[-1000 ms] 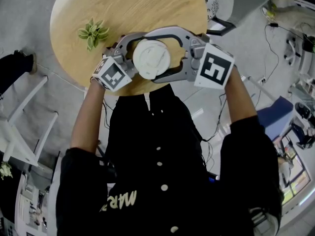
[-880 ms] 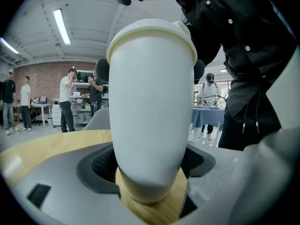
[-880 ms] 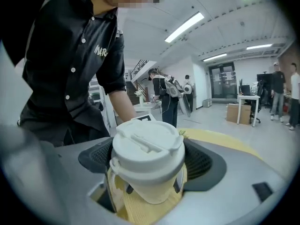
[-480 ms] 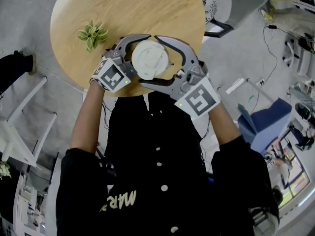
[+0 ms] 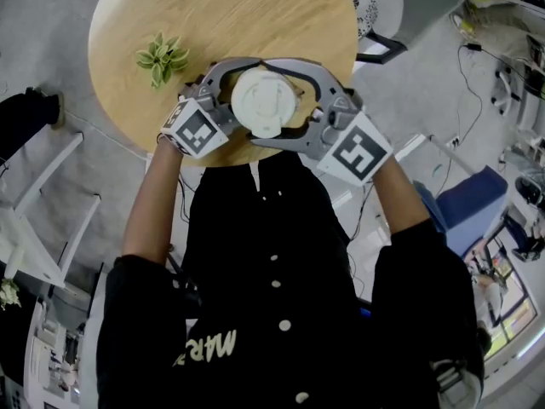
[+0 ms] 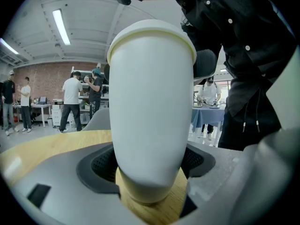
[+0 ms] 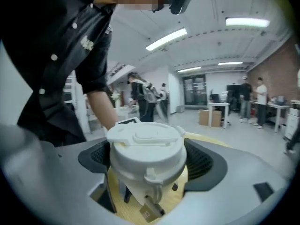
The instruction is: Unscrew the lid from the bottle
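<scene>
"Two grips to check first. Is your left gripper firm on the white bottle?"

"Yes. Its pads press the body low down, and the bottle stands upright on the round wooden table, near your edge."

"And your right gripper?"

"Its jaws are wide and have just been closing onto the lid. Squeeze evenly, hold your left rigid, and twist level."
</scene>
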Demonstrator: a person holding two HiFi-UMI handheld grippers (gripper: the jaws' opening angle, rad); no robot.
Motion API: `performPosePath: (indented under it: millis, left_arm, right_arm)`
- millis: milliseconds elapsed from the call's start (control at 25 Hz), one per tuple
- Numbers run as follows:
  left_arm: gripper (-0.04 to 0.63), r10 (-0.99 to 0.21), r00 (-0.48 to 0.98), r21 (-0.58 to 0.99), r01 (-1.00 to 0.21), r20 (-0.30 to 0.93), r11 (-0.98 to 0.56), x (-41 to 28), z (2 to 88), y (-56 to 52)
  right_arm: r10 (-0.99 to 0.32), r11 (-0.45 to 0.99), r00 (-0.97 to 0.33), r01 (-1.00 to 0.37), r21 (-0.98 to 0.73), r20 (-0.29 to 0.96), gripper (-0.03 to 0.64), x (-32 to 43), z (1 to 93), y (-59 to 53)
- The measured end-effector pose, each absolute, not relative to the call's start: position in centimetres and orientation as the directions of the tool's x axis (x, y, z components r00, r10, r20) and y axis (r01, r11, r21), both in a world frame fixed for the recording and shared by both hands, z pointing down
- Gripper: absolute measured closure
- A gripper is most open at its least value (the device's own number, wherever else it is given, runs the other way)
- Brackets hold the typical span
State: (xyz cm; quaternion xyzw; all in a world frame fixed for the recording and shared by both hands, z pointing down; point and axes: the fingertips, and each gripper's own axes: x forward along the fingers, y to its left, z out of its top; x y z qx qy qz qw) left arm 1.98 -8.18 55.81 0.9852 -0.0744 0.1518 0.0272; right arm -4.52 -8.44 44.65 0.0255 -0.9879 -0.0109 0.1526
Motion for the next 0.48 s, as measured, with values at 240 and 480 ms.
performPosePath:
  millis: [240,480]
  left_arm:
    - [0.219,-0.137,0.942,0.032,-0.154,0.307,-0.987,1.9,55.7,-8.1]
    - [0.219,-0.135,0.942,0.035,-0.153,0.306,-0.988,2.0,55.8,-8.1]
  right_arm:
    - [0.214,0.974,-0.908,0.225,-0.011,0.360,0.153,-4.4,45.3,-7.3]
    - [0.025,0.999,-0.926,0.009,-0.043,0.377,0.107,-3.2,45.2,-8.0]
